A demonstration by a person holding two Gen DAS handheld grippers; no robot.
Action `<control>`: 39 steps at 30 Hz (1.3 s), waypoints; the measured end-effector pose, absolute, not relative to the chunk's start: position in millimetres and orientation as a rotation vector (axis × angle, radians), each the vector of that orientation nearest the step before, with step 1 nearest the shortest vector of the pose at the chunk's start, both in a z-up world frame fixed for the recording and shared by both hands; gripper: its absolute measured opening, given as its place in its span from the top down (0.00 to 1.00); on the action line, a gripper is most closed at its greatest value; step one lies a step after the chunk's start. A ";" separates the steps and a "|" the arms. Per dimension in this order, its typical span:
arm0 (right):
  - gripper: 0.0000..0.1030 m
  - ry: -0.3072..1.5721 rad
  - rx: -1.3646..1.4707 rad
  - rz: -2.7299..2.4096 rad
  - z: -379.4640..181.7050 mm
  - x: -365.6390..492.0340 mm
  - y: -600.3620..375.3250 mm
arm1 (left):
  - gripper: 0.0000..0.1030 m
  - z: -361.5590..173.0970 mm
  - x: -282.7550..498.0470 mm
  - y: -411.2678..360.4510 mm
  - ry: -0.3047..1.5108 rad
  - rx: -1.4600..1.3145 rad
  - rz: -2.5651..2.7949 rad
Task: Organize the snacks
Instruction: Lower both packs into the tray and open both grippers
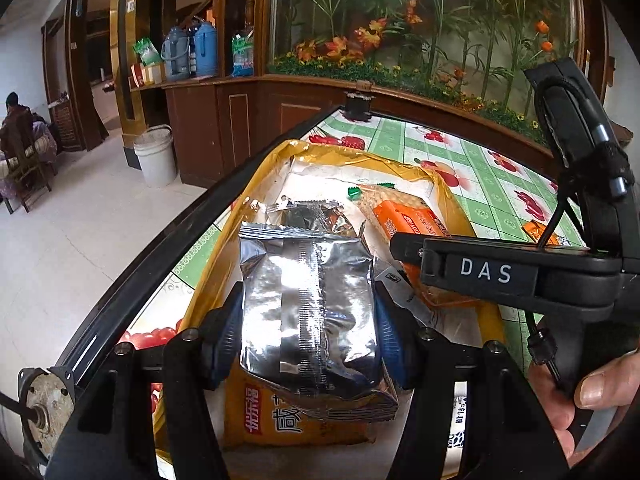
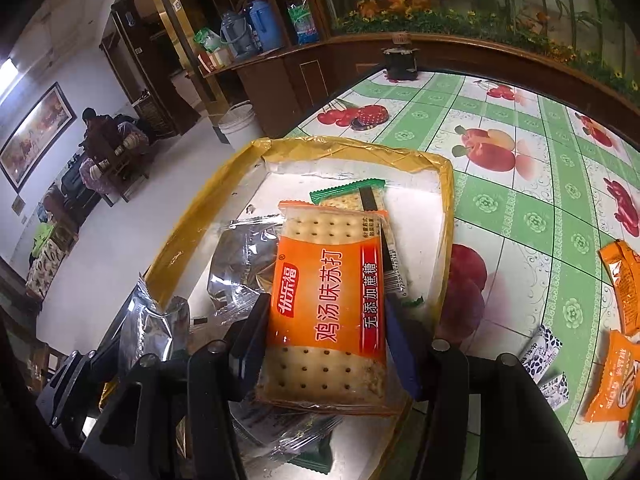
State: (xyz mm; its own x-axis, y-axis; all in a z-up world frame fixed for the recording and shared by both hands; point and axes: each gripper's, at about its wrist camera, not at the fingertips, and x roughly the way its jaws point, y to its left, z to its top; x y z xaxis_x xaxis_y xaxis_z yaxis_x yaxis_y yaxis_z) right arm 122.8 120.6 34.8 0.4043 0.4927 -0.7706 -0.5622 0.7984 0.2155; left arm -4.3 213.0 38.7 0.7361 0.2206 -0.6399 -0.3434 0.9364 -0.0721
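Left tool (image 1: 308, 322) clenched on a silver foil snack packet (image 1: 306, 300), blue pads pressing both long sides, packet held over the near end of the tray. Right tool (image 2: 326, 330) clenched on an orange soda cracker pack (image 2: 326, 304), pads against its left and right edges, pack lengthwise along the fingers, above the tray's near half.

Left wrist view: under the foil packet lies a yellow snack pack (image 1: 280, 420) with red lettering, at 6 o'clock. The right tool's black body, lettered DAS, comes in from 3 o'clock, with a hand (image 1: 592, 396) on its grip at 4 o'clock. Second foil packet (image 1: 308, 218) lies flat in the tray just beyond the held one.

Right wrist view: clear and foil wrappers (image 2: 240, 256) lie in the tray at 9 o'clock of the cracker pack. A green-edged cracker pack (image 2: 348, 192) lies just beyond it at 12, partly covered. Below the held pack, more clear wrappers and a green pack (image 2: 312, 460) at 6 o'clock.

Tray (image 2: 344, 150) is white inside with a yellow taped rim; sits on the desk (image 2: 520, 184), which has a green checked cloth with fruit prints. Loose on the desk at 3–4 o'clock, well apart from the tray: orange packs (image 2: 612, 384) and small blue-and-white packets (image 2: 542, 354).

Far side: white bucket (image 1: 156, 156) on the floor at 10 o'clock, wooden cabinet (image 1: 224, 120) with blue thermos jugs (image 1: 204, 50), glass case of artificial flowers (image 1: 420, 24) behind the desk. A seated person (image 1: 16, 124) far off at 9 o'clock.
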 end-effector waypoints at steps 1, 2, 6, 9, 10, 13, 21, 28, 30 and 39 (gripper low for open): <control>0.46 0.937 -0.078 0.665 34.3 121.7 119.8 | 0.43 38.0 -5.6 211.6 0.667 -0.184 0.319; 0.46 0.931 -0.075 0.662 34.4 119.5 119.6 | 0.43 37.4 -6.8 210.6 0.660 -0.179 0.324; 0.46 0.884 -0.079 0.643 33.1 110.0 119.3 | 0.43 37.3 -9.6 209.3 0.637 -0.174 0.338; 0.46 0.874 -0.076 0.639 32.9 108.0 119.1 | 0.43 38.1 -10.9 209.5 0.627 -0.175 0.347; 0.46 0.874 -0.071 0.639 32.9 108.0 118.7 | 0.43 38.6 -11.6 209.8 0.622 -0.178 0.354; 0.46 0.868 -0.068 0.641 31.7 107.0 118.4 | 0.43 39.9 -14.1 207.6 0.608 -0.174 0.363; 0.46 0.859 -0.077 0.639 29.9 103.3 121.6 | 0.43 40.0 -14.7 202.6 0.606 -0.153 0.353; 0.45 0.859 -0.079 0.639 29.9 102.6 121.7 | 0.43 40.0 -14.8 203.2 0.605 -0.152 0.353; 0.45 0.859 -0.079 0.639 30.1 102.6 121.8 | 0.43 40.2 -14.9 203.2 0.604 -0.152 0.353; 0.43 0.866 -0.059 0.650 31.8 102.0 119.6 | 0.41 41.8 -15.6 205.5 0.591 -0.149 0.355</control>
State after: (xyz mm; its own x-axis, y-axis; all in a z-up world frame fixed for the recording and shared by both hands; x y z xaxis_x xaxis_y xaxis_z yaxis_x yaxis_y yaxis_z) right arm 102.0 119.6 31.8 0.4687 0.5069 -0.7234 -0.5533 0.8069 0.2070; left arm -15.6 205.5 41.8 0.7721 0.2841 -0.5685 -0.3683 0.9290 -0.0360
